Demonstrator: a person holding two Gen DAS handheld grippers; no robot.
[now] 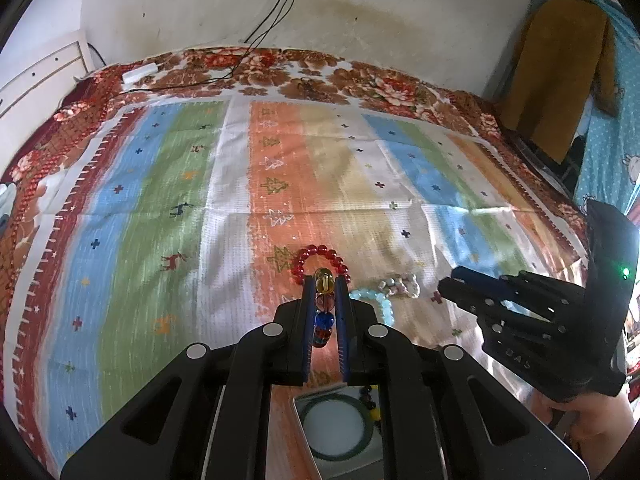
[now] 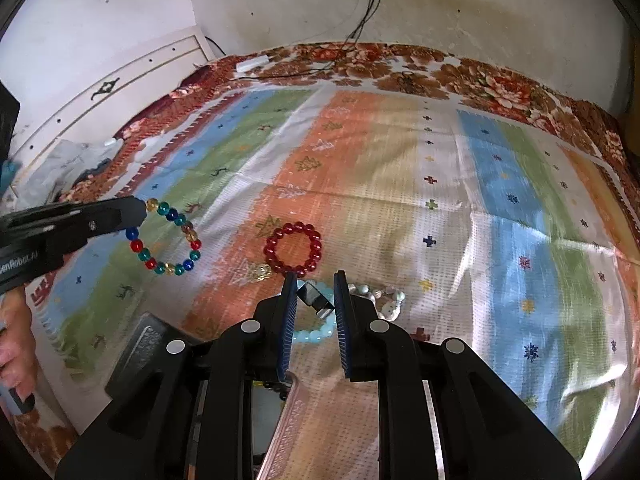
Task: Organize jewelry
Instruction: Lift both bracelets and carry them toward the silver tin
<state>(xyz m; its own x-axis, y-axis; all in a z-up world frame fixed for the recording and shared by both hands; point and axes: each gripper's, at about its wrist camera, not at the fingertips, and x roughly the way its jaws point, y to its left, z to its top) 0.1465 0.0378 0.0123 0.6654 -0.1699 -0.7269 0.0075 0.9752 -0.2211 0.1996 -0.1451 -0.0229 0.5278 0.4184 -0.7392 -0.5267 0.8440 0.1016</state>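
Through your left wrist camera, your left gripper [image 1: 325,286] is clamped on the multicoloured bead bracelet [image 1: 323,308], its jaws nearly together with the beads strung in a line between the pads. The narrow pinch on a single strand suits lifting it without crushing the loop. Beyond the fingertips the red bead bracelet [image 1: 320,262] lies on the striped cloth [image 1: 160,200] covering the bed, with the pale blue bracelet [image 1: 378,304] and the shell bracelet [image 1: 400,285] just beside it. Under the gripper sits a tray [image 1: 298,432] holding a green bangle [image 1: 334,428], probably where the jewelry goes.

Through your right wrist camera, your right gripper [image 2: 315,280] has its jaws set narrow around a small dark metallic piece [image 2: 316,298]; whether the pads actually press it you cannot tell for certain, though it seems carried above the pale blue bracelet. At left, the multicoloured loop hangs free from your left gripper, clear of the cloth, so it is ready to carry to the tray.
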